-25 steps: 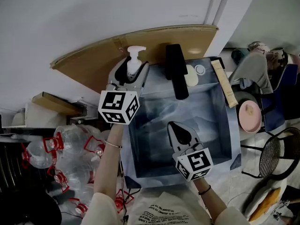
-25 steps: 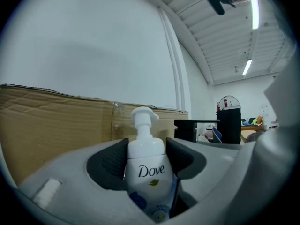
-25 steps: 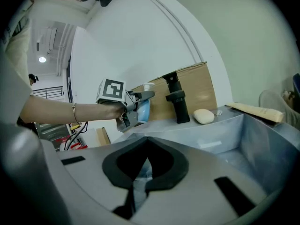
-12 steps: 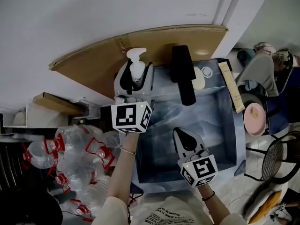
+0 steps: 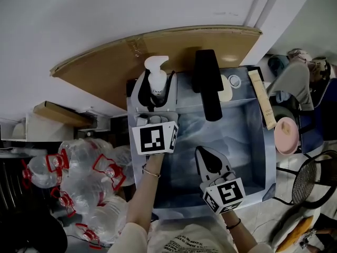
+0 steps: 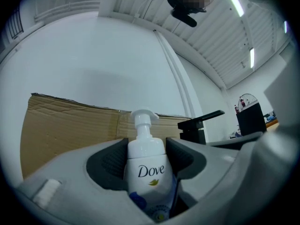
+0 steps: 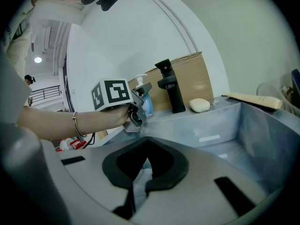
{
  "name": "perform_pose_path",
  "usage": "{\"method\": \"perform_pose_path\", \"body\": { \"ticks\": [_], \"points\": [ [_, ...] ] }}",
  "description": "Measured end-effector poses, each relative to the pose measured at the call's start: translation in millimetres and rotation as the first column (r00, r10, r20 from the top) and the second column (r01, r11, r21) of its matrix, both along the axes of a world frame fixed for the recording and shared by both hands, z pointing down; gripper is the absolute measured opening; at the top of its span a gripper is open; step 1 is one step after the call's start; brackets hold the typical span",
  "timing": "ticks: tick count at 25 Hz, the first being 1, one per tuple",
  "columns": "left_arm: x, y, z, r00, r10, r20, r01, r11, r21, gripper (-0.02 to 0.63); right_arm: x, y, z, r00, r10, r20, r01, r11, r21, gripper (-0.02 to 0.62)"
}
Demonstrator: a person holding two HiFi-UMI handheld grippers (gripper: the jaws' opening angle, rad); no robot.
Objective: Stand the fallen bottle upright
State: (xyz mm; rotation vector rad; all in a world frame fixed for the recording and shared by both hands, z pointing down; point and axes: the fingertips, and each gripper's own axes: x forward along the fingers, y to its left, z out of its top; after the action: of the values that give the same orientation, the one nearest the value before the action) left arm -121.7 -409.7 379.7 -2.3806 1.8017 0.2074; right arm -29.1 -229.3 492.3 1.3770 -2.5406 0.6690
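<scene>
Left gripper view: white plastic pump bottle (image 6: 146, 165) sits between the pads of the left tongs (image 6: 146, 154), which are clenched on its sides. Its long axis is upright, pump head up.
Place: far-left rim of the grey-blue sink (image 5: 247, 141), before a brown cardboard sheet (image 5: 105, 73).
Base: hidden — contact with the rim can't be told.
Right tongs (image 5: 201, 152): clenched, empty, near, over the basin — well apart.
Next: likely settle, then release.
</scene>
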Motion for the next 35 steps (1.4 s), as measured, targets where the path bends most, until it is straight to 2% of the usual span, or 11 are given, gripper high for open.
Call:
{"method": "perform_pose_path", "body": {
  "ticks": [11, 24, 35],
  "points": [
    [-4.6, 7.1, 11.2, 0.999, -0.036, 0.004, 0.036, 0.999, 0.026, 0.258, 0.7, 5.6, 6.9, 1.0, -0.004, -0.005, 0.004, 1.0, -0.017, 0.003],
    [1.4, 15.1, 11.6, 0.999, -0.007, 0.042, 0.003, 0.997, 0.077, 0.258, 0.3, 11.1, 10.5, 1.0, -0.009, -0.003, 0.009, 1.0, -0.022, 0.003],
    [4.0, 24.9, 21.6, 0.996, 0.009, 0.088, -0.013, 0.999, 0.043, 0.259, 0.7, 16.3, 5.3, 1.0, -0.008, -0.001, 0.008, 1.0, -0.009, 0.003]
  ]
}}
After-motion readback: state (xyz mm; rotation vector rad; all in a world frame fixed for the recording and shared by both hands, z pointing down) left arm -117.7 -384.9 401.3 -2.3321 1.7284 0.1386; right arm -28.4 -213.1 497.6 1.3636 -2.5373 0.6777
